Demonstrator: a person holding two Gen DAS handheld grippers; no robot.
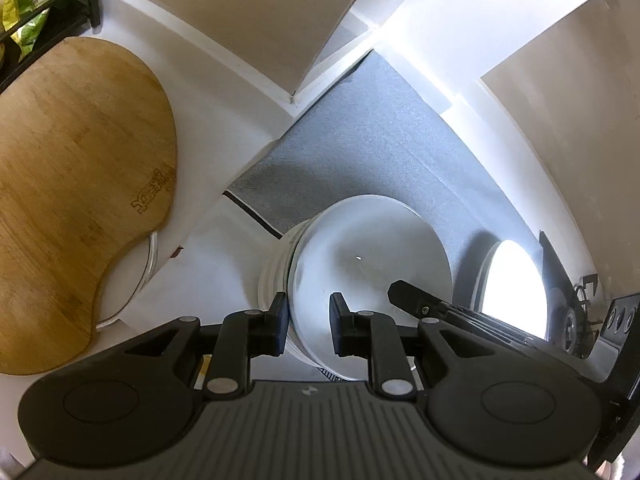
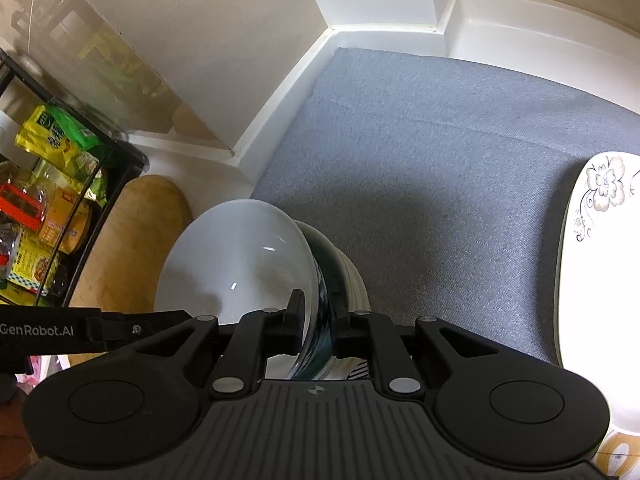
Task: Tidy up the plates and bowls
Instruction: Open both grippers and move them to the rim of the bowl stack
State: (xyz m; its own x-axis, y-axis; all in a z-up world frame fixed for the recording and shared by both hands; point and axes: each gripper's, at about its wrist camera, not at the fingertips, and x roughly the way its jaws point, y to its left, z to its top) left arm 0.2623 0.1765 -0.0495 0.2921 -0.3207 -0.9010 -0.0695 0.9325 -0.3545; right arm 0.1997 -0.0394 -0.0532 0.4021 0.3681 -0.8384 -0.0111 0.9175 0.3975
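While my right hand-held gripper (image 2: 316,322) pinches the rim of a glossy white bowl (image 2: 236,264), its fingers closed on the edge, my left hand-held gripper (image 1: 308,320) sits part open around the near rim of the same bowl (image 1: 368,264), contact unclear. Only the right view shows the bowl's dark patterned outside and the ribbed white stack (image 2: 354,280) beneath it on the grey woven mat (image 2: 440,140), plus a floral plate (image 2: 596,264). Only the left view shows the whole rounded bamboo board (image 1: 76,184) on the white bench (image 1: 208,128).
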